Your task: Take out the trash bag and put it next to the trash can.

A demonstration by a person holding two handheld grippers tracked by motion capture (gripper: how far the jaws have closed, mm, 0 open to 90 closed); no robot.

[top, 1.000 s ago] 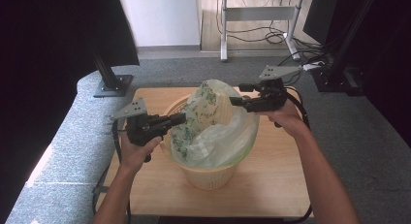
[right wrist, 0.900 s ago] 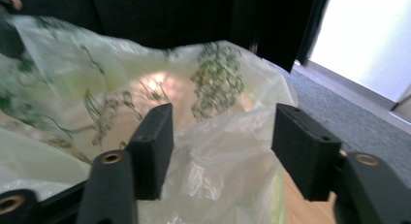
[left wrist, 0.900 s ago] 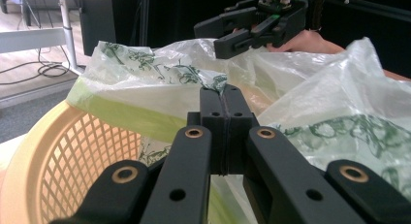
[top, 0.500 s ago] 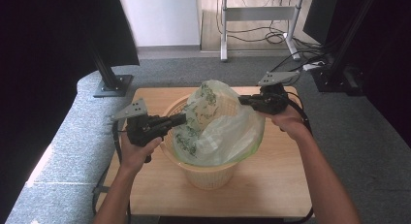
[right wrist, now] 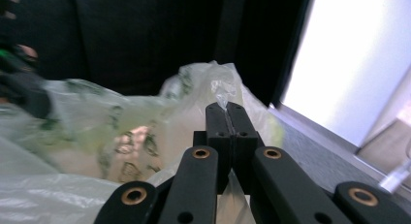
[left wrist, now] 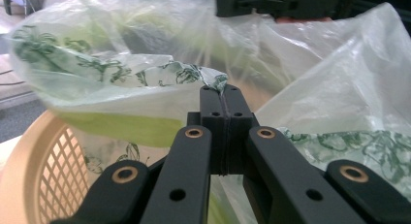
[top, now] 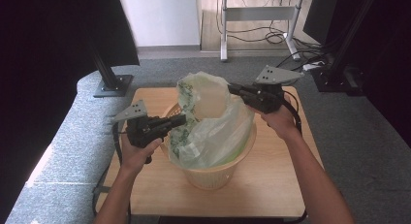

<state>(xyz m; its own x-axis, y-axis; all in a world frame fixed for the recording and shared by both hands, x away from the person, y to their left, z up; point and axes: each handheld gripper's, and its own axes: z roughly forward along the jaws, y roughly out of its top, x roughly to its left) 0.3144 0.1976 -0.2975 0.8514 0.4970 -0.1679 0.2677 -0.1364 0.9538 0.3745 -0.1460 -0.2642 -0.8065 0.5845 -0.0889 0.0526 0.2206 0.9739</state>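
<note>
A thin, see-through plastic bag (top: pixel 213 132) with a green leaf print sits in a beige lattice basket (top: pixel 218 173) on the wooden table (top: pixel 271 195). My left gripper (top: pixel 183 120) is at the basket's left rim. Its jaws are shut on the bag's left edge, with film pinched at the tips (left wrist: pixel 226 90). My right gripper (top: pixel 231 89) is above the basket's far right side, shut on the bag's upper edge. A wisp of film sticks out past its tips (right wrist: pixel 226 107). The bag's mouth gapes between the two grippers.
A black stand with a flat base (top: pixel 114 86) rises beyond the table's far left corner. A grey desk frame (top: pixel 261 20) with loose cables stands at the back. Grey carpeted surfaces flank the table on both sides.
The right gripper has risen a little with the bag's edge in it. The bag's mouth now stands wider open. The left gripper has kept its place.
</note>
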